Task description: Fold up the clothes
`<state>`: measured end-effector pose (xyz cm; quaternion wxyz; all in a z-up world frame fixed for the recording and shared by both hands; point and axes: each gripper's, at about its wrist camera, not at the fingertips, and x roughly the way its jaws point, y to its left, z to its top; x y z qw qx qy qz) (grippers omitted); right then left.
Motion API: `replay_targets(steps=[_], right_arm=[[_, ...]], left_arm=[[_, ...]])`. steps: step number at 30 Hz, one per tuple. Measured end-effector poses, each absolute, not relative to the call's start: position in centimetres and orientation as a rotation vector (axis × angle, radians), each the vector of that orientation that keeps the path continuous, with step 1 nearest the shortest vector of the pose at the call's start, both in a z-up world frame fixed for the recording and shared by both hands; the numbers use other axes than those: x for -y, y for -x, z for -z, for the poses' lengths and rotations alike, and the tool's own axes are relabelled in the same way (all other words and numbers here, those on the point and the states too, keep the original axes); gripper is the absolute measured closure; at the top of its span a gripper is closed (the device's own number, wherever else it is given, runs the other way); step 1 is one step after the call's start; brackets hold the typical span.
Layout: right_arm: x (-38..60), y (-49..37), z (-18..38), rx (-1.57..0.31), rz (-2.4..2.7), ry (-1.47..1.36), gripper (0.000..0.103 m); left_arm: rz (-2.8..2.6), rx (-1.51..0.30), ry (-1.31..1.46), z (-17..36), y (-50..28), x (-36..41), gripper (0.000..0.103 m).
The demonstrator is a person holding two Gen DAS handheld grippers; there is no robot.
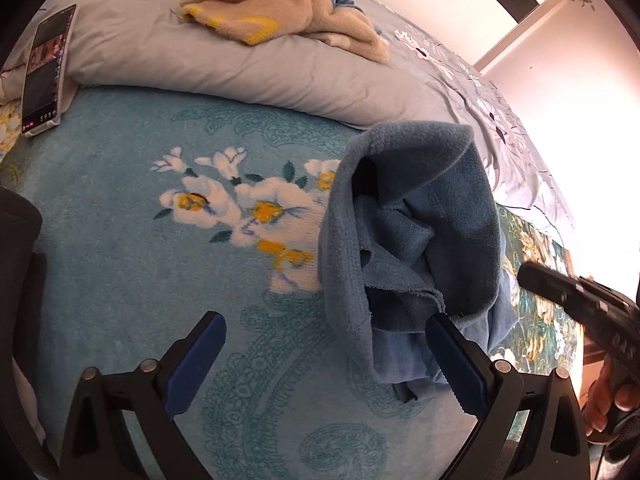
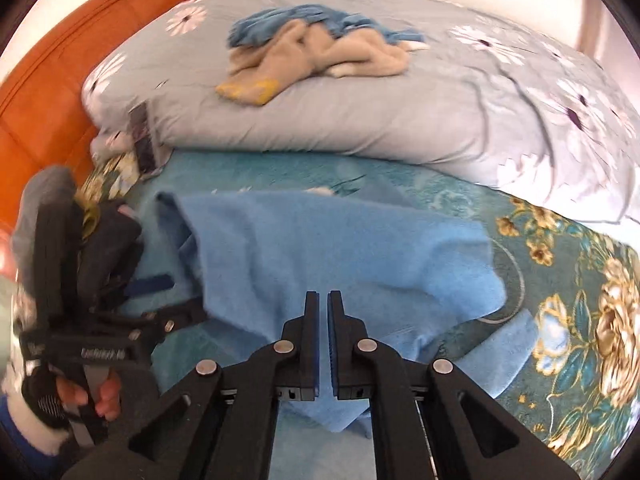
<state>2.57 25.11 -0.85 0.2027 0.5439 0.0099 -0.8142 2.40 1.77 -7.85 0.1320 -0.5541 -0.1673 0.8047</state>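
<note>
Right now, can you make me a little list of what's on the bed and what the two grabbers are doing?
garment being folded: blue fleece garment, on the teal flowered blanket
left gripper: open, one finger under the blue garment's edge
right gripper: nearly closed over the garment; grip unclear
waiting pile: beige garment and a blue one, on the grey quilt
phone: leaning at the quilt's edge

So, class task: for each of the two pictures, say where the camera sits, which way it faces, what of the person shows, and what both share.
Left wrist: on the left gripper, fingers wide apart, facing the quilt over the blue garment; the other hand shows at right.
Right wrist: on the right gripper, fingers nearly shut, above the same garment; the left hand shows.
Shared: garment, beige clothes, phone.
</note>
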Motion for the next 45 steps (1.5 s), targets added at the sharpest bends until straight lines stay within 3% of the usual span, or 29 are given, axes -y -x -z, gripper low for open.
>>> replay_targets(steps=[3,5,7,15,17,18,19,20,21,23,27,28,29,36,45], right_arm=[[-23.9,-3.7,2.1,-0.043,2.229,-1.540,0.097],[-23.1,-4.3,3.2,-0.031,2.200,-1.562,0.089],[-22.5,-4.7,4.1,-0.025,2.190,-1.571,0.071],[-20.8,-3.9,6.2,-0.034,2.214,-1.628,0.070],[-20.7,-3.7,6.6,-0.033,2.227,-1.645,0.070],[-20.7,-3.5,6.6,-0.028,2.233,-1.650,0.075],[-20.9,-3.4,6.6,-0.020,2.243,-1.653,0.091],[-21.2,-3.2,6.5,-0.011,2.257,-1.654,0.097],[-21.5,-3.0,6.2,-0.005,2.273,-1.651,0.097],[-22.1,-2.7,5.3,-0.017,2.305,-1.636,0.098],[-23.7,-2.2,3.1,-0.058,2.381,-1.590,0.098],[-24.3,-2.0,2.6,-0.055,2.398,-1.581,0.098],[-24.9,-1.8,2.1,-0.051,2.419,-1.572,0.098],[-28.8,-1.6,-2.0,-0.031,2.572,-1.500,0.099],[-34.0,-2.5,-12.0,0.099,2.816,-1.234,0.100]], left_arm=[[-2.323,0.527,1.611,8.2,-2.6,-1.3,0.002],[-2.301,0.550,1.623,8.6,-2.7,-1.2,0.002],[-2.281,0.560,1.637,8.9,-2.8,-1.2,0.002],[-2.289,0.569,1.656,9.4,-2.9,-0.6,0.003],[-2.284,0.563,1.670,9.5,-3.0,-0.5,0.012],[-2.279,0.568,1.679,9.6,-2.9,-0.4,0.015],[-2.272,0.579,1.686,9.7,-2.9,-0.4,0.022],[-2.264,0.591,1.694,9.8,-2.8,-0.3,0.029],[-2.254,0.602,1.699,9.8,-2.8,-0.3,0.033],[-2.237,0.616,1.704,9.8,-2.7,-0.5,0.054],[-2.230,0.594,1.705,9.4,-2.7,-1.4,0.080],[-2.232,0.588,1.702,9.2,-2.8,-1.6,0.092],[-2.236,0.582,1.699,9.0,-2.9,-1.8,0.097],[-2.327,0.449,1.569,4.2,-4.2,-3.0,0.100],[-2.459,0.241,1.196,-7.6,-2.6,-5.8,0.100]])
